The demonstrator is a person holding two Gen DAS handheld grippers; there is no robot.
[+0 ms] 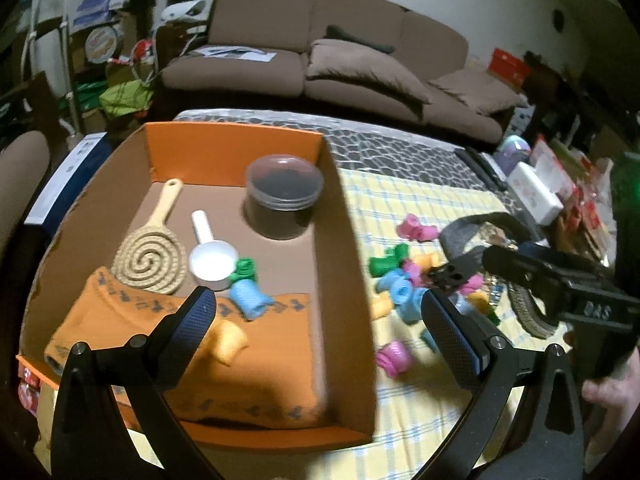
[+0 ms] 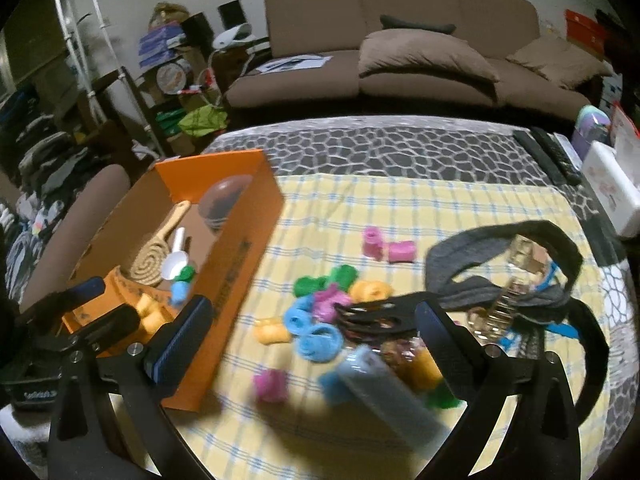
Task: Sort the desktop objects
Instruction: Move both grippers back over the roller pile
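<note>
A brown sofa [image 2: 404, 64] with cushions [image 2: 424, 58] stands beyond the table.

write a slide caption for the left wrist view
Open left gripper above orange box edge; colored rolls scattered on checked cloth.

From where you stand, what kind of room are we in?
Most likely a lived-in home living room: a brown three-seat fabric sofa with loose cushions stands behind the table, black remote controls lie at its edge, and cluttered storage shelves fill the corner.

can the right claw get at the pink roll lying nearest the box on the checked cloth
Probably yes: the right claw is open and empty, and the pink roll lies apart from the other rolls on the cloth, with nothing over it.
</note>
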